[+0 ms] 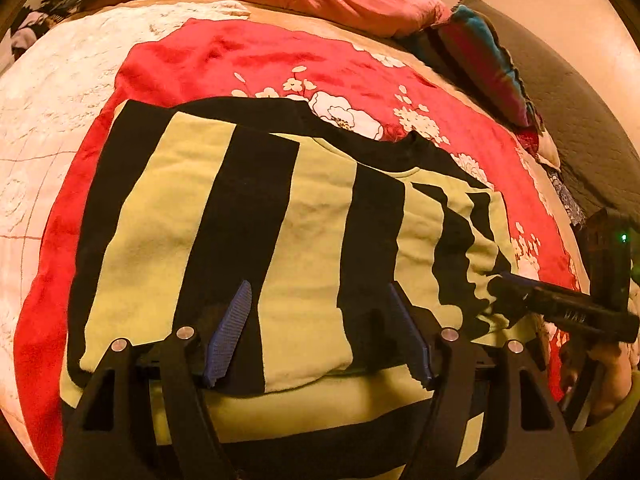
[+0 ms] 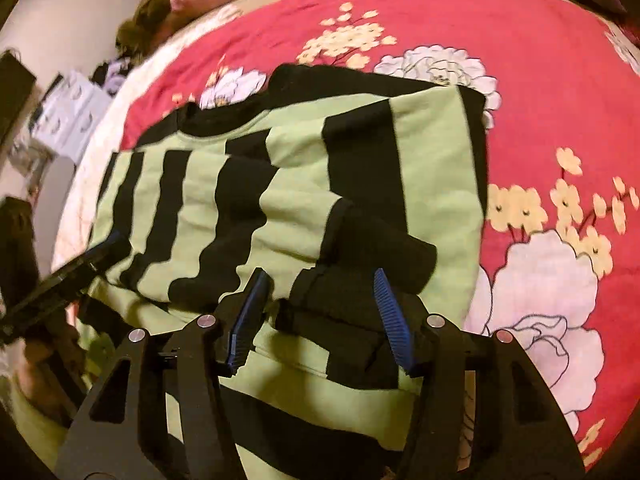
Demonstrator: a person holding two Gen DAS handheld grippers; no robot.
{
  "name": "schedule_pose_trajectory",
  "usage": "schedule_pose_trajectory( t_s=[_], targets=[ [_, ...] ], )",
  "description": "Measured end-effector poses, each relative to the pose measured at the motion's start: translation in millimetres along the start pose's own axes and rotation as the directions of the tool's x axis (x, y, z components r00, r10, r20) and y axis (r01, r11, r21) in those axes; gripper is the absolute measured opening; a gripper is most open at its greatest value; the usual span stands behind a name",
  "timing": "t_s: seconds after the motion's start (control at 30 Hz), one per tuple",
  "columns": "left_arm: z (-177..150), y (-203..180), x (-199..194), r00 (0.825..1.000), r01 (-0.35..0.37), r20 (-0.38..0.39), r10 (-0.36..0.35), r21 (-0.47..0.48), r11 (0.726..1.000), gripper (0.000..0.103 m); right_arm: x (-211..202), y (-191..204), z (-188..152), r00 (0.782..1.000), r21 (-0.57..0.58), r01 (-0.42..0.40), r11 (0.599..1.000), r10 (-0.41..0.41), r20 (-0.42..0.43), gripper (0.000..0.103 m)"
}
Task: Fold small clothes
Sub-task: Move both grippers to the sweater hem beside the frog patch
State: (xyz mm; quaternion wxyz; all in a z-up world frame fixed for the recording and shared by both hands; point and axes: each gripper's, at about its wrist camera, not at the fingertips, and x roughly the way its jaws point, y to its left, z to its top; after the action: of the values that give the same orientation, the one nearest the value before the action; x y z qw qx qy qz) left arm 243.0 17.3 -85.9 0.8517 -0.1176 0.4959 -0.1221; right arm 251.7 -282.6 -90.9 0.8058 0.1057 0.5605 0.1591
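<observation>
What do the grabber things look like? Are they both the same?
Yes, they match. The left gripper and right gripper each have a black angular frame with round silver bolts and two blue ribbed fingers. A small green light glows on the right one's black body.

We see our right gripper (image 2: 320,320) with its blue-padded jaws spread wide over a folded green-and-black striped sweater (image 2: 304,184), a black cuff (image 2: 372,256) lying between them. The sweater rests on a red floral bedspread (image 2: 552,92). The left gripper (image 2: 108,246) touches the sweater's left edge.
</observation>
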Motion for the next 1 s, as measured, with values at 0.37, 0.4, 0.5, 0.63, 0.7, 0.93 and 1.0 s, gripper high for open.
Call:
schedule_pose_trajectory(
  t_s=[0.37,0.4,0.5,0.63,0.7,0.93,1.0],
  targets=[
    [-7,1,-22,0.999,0.052,-0.002,-0.052,-0.031,0.998,0.070,-34,-7,-16,0.995,0.048,-0.043,0.998,0.039,0.086,0.067],
    [-8,-1,-27,0.999,0.042,0.000,-0.042,-0.022,0.999,0.072,-42,-7,-18,0.993,0.046,-0.051,0.998,0.046,0.105,0.068],
    [-8,-2,-46,0.999,-0.017,0.033,0.018,-0.008,1.000,0.085,-57,-4,-21,0.985,0.035,-0.088,0.996,0.082,0.151,0.073],
    [-5,0,-72,0.996,-0.023,0.082,0.024,-0.016,1.000,0.086,-82,4,-20,0.970,0.001,-0.108,0.994,0.105,0.221,0.085],
    [-5,-2,-84,0.994,-0.044,0.104,0.045,-0.008,0.999,0.091,-91,9,-20,0.964,-0.017,-0.110,0.994,0.110,0.244,0.089],
    [-10,-10,-122,0.981,-0.096,0.173,0.091,0.019,0.995,0.099,-116,29,-24,0.951,-0.075,-0.093,0.993,0.111,0.289,0.093],
    [-13,-13,-133,0.974,-0.125,0.193,0.118,0.029,0.992,0.098,-121,32,-27,0.950,-0.085,-0.085,0.993,0.106,0.295,0.093]
  ],
)
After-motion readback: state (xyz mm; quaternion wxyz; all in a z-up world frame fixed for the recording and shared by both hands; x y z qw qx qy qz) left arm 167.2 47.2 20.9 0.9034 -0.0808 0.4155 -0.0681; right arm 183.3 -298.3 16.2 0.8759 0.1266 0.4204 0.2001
